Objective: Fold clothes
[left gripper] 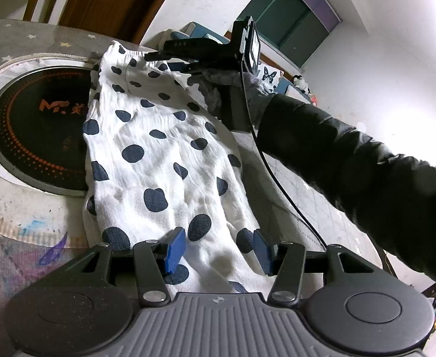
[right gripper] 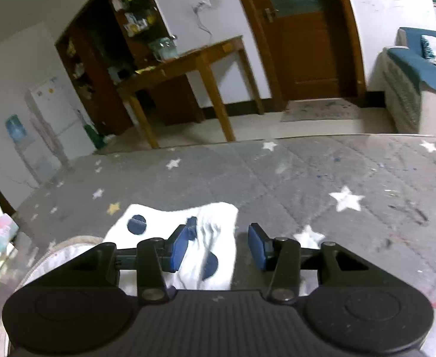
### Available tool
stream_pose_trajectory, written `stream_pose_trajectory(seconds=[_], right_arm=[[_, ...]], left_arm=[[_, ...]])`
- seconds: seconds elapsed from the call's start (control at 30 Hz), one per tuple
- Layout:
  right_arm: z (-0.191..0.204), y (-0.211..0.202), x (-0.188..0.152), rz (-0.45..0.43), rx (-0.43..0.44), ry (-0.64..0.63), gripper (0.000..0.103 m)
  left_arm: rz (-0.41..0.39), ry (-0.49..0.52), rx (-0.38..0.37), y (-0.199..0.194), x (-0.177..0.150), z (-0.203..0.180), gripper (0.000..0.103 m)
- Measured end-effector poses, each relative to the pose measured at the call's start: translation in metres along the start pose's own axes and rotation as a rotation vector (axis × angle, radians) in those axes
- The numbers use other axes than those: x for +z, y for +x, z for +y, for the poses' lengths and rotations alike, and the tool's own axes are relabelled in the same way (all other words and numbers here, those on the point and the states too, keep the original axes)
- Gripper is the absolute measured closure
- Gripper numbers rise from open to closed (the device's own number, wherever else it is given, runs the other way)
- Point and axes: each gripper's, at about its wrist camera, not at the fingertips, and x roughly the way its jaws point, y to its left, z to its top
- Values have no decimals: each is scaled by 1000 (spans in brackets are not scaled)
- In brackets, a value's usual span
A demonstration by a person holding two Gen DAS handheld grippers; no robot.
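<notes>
Home living room: sofa (right gripper: 408,68), wooden table (right gripper: 188,62), fridge (right gripper: 51,113), door (right gripper: 301,29).

Grey star-print table (right gripper: 351,172) w/ round black hotplate (left gripper: 36,131) at 9 o'clock; polka-dot garment (left gripper: 158,160) lies at ctr, overlapping it.

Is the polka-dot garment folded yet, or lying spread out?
Mostly spread: the polka-dot garment lies lengthwise and wrinkled on the star-print table cover, with no clear fold visible; its near end is hidden behind the left gripper.
</notes>
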Motion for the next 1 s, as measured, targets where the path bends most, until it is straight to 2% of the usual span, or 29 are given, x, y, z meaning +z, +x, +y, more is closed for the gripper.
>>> stream_pose_trajectory(seconds=[0.07, 0.1, 0.2, 0.3, 0.47, 0.63, 1.0], right_arm=[[2, 2, -1, -4, 14, -25, 62], [3, 3, -2, -3, 13, -30, 71], [4, -1, -3, -11, 15, -23, 84], [5, -7, -4, -26, 20, -4, 90], [16, -24, 1, -56, 36, 2, 92], [34, -53, 3, -90, 66, -10, 92], [84, -144, -25, -114, 121, -68, 92]], left_arm=[[2, -7, 0, 0, 1, 1, 49], [4, -9, 1, 1, 1, 1, 49], [7, -5, 9, 2, 1, -2, 48], [9, 3, 20, 2, 1, -4, 47], [12, 12, 54, 1, 3, -9, 47], [-19, 35, 100, -14, 2, -14, 45], [-54, 21, 172, -44, -13, -16, 45]])
